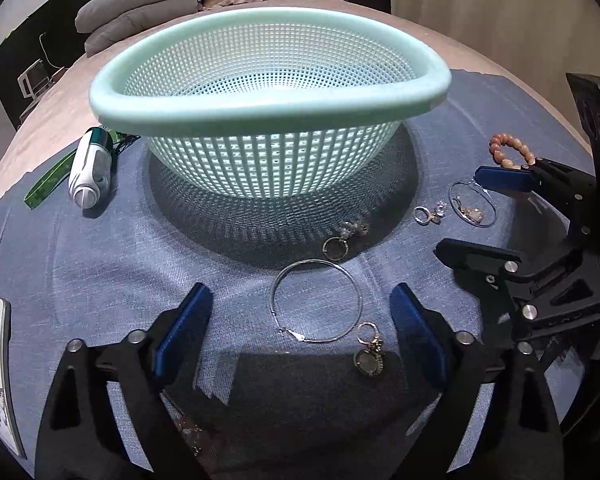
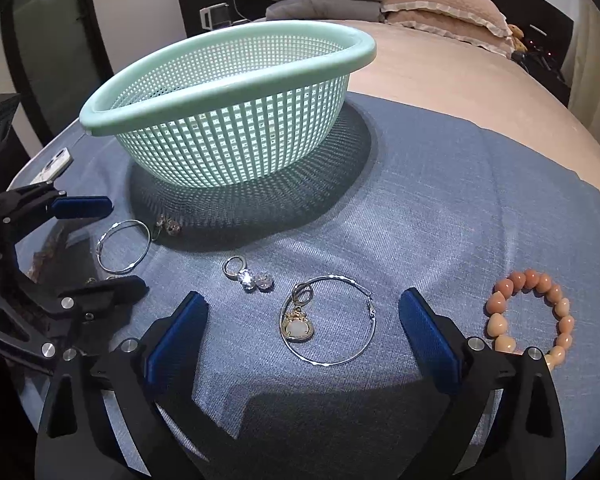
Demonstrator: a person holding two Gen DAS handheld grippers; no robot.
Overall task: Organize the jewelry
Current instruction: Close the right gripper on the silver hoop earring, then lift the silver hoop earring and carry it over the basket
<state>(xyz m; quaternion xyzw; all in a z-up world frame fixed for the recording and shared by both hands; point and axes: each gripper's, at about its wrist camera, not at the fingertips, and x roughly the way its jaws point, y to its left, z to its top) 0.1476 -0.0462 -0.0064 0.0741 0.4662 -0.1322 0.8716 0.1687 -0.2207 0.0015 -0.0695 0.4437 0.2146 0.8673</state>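
In front of the mint basket [image 1: 268, 92] on the blue cloth [image 2: 440, 208], I see my right gripper [image 2: 300, 340] spread around a silver hoop [image 2: 328, 320] and pendant earring [image 2: 296, 326], my left gripper [image 1: 300, 336] spread around another hoop [image 1: 316, 300], neither touching, the bead bracelet [image 2: 532, 316] partly hidden

Mint mesh basket [image 2: 228, 80] upright on blue cloth. In front of it, flat on the cloth: thin silver hoop [image 1: 316, 306], gold pendant earring [image 1: 369, 354] just beside its lower right edge, crystal earring [image 1: 342, 240] near basket's shadow. Second silver hoop [image 2: 328, 320] with a gold pendant earring [image 2: 297, 322] lying inside it, crystal stud earring [image 2: 248, 274] just left, pink bead bracelet [image 2: 534, 316] right.
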